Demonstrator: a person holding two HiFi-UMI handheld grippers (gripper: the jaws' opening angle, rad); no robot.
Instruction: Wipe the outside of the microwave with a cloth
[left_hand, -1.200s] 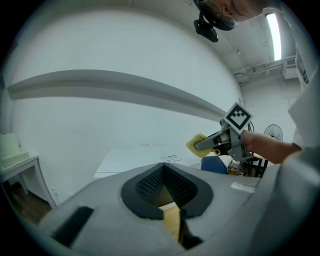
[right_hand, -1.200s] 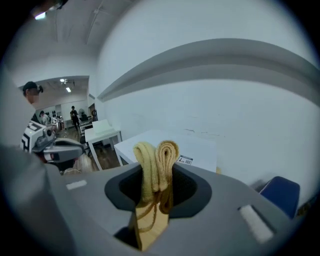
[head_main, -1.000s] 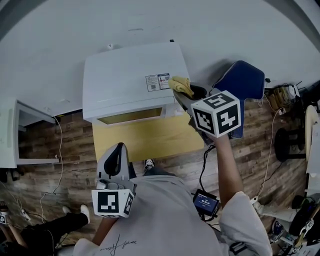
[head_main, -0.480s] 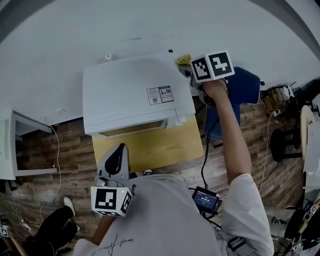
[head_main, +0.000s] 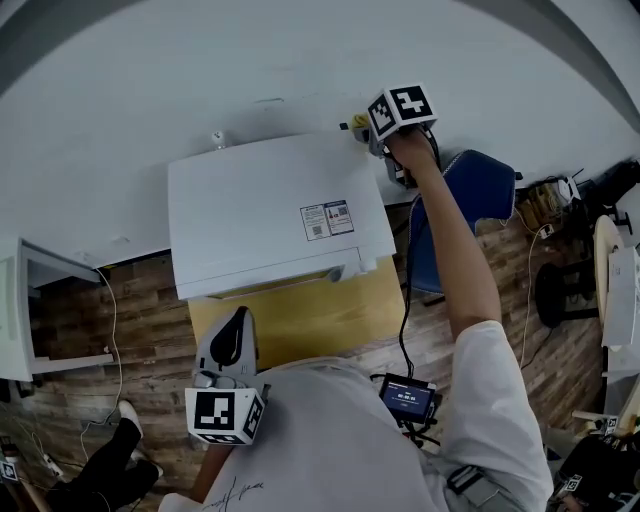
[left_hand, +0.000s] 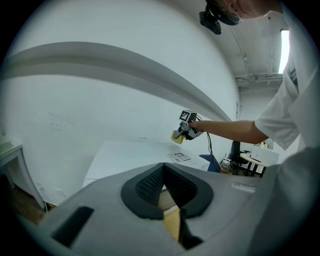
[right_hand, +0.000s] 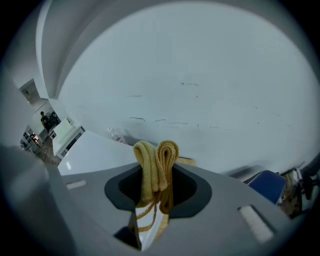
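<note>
The white microwave (head_main: 270, 215) stands on a yellow table against the wall, its top facing me. My right gripper (head_main: 365, 130) is at the microwave's rear right corner, shut on a folded yellow cloth (head_main: 358, 122). In the right gripper view the cloth (right_hand: 156, 160) bulges up out of the closed jaws, with the microwave's top (right_hand: 95, 152) below and left of it. My left gripper (head_main: 228, 345) hangs low by my body, in front of the table, shut with nothing in it. The left gripper view shows the microwave (left_hand: 135, 155) and the cloth (left_hand: 176, 136) far ahead.
The yellow table (head_main: 310, 310) juts out in front of the microwave. A blue chair (head_main: 470, 200) stands right of it, under my right arm. The white wall (head_main: 200, 80) is just behind the microwave. A white cabinet (head_main: 30, 300) sits at far left; cables lie on the wooden floor.
My right gripper has carried the cloth from the microwave's front right part back along its right edge to the rear corner by the wall. The left gripper has stayed put.
</note>
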